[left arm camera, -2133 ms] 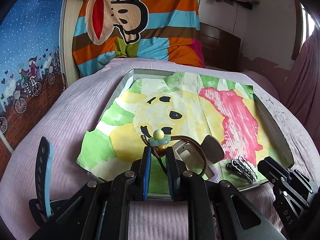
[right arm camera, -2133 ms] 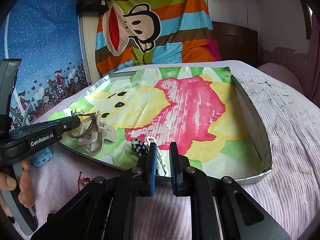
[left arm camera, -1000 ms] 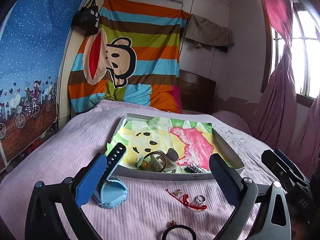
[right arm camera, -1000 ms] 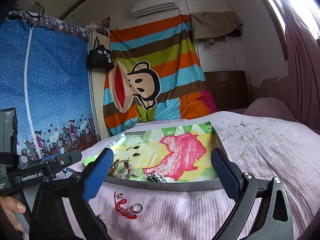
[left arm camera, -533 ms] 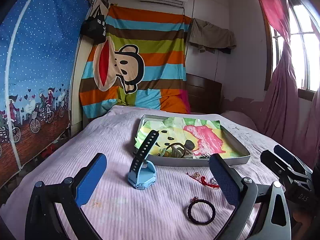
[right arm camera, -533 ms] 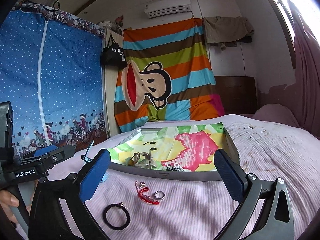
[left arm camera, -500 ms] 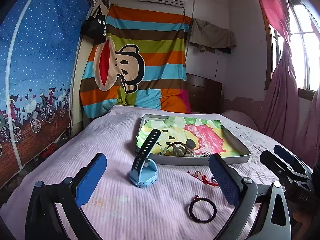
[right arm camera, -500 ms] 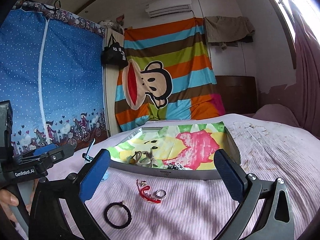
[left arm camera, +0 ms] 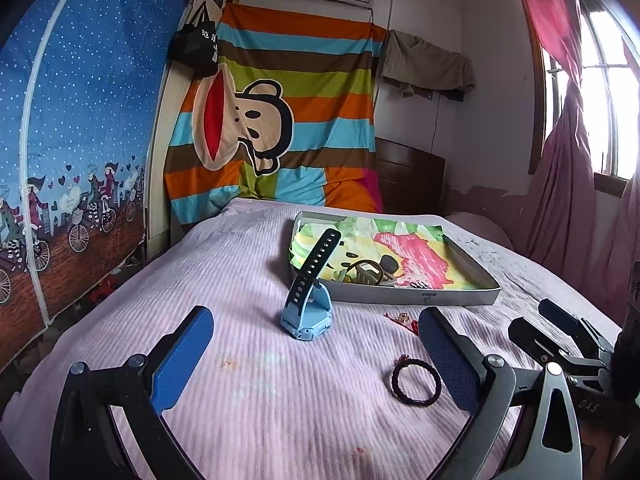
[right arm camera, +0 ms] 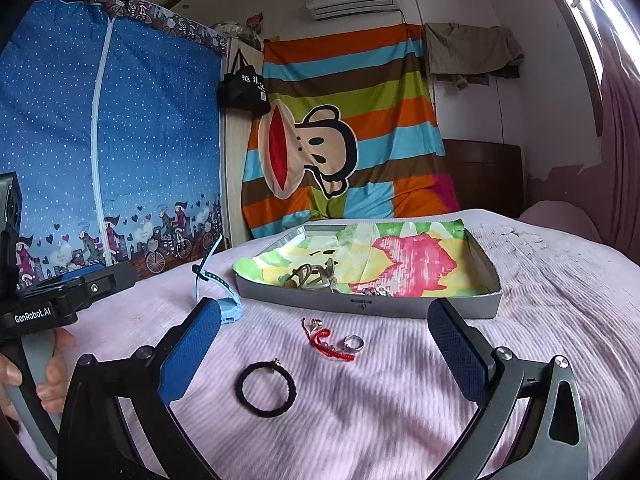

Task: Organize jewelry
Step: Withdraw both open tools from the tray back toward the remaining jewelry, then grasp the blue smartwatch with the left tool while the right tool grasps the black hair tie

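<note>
Both tongs [left arm camera: 316, 354] [right arm camera: 320, 344] now wide, withdrawn from tray [left arm camera: 416, 299].

Tray [right arm camera: 400, 307] rests on bed [right arm camera: 400, 420]; before it lie ring [right arm camera: 353, 343], cord [right arm camera: 330, 342], hair tie [right arm camera: 267, 390]; watch [right arm camera: 224, 304] left.

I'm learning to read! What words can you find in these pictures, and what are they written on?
"GenRobot.AI": white letters on the side of the left hand-held gripper.
"DAS": on the body of the right hand-held gripper.
White characters on the black bag hanging on the wall: too blurred to read.
Small mark on the front wall of the grey tray: too small to read.
</note>
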`<action>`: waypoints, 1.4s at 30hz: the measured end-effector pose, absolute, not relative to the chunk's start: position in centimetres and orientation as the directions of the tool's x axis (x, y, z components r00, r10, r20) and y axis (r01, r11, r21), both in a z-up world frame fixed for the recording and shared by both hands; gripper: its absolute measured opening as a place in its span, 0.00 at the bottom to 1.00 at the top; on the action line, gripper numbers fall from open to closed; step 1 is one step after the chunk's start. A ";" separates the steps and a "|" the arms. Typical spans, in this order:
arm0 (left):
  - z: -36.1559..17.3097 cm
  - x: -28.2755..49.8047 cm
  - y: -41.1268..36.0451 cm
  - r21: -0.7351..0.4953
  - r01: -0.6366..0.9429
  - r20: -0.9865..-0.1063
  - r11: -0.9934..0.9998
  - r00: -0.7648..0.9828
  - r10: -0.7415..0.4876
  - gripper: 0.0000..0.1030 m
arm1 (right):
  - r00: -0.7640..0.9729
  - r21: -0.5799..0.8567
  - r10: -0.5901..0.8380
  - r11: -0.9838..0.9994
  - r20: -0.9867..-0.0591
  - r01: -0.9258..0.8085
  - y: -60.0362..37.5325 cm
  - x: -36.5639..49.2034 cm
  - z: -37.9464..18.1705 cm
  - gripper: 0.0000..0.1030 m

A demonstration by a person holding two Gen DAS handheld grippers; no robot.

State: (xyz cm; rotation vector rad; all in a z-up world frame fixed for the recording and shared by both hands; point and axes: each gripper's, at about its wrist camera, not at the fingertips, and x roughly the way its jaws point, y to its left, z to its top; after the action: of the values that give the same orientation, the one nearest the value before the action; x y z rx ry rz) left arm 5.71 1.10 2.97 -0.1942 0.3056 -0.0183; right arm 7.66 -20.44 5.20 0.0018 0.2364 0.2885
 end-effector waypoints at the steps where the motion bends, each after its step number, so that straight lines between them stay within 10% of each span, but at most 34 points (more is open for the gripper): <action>1: 2.8 5.7 1.0 -0.189 -0.010 -0.301 0.982 0.952 -0.048 1.00 | 0.931 0.036 0.279 0.960 -0.237 -0.279 -20.5 7.6 5.0 0.99; 36: 0.2 13.0 2.4 -0.217 -0.072 -0.577 0.973 0.814 -0.068 1.00 | 0.831 0.104 0.343 0.937 -0.438 -0.332 -20.4 11.5 1.1 0.98; 42: 0.3 14.3 2.3 -0.204 -0.064 -0.591 0.977 0.804 -0.071 0.99 | 0.791 0.100 0.368 0.924 -0.489 -0.369 -19.4 12.7 0.4 0.73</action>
State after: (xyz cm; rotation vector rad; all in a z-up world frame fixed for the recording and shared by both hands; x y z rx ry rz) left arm 14.29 2.33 0.29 -0.2190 0.6385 -0.0040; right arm 12.68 -19.41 0.37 -0.0010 0.5260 0.3963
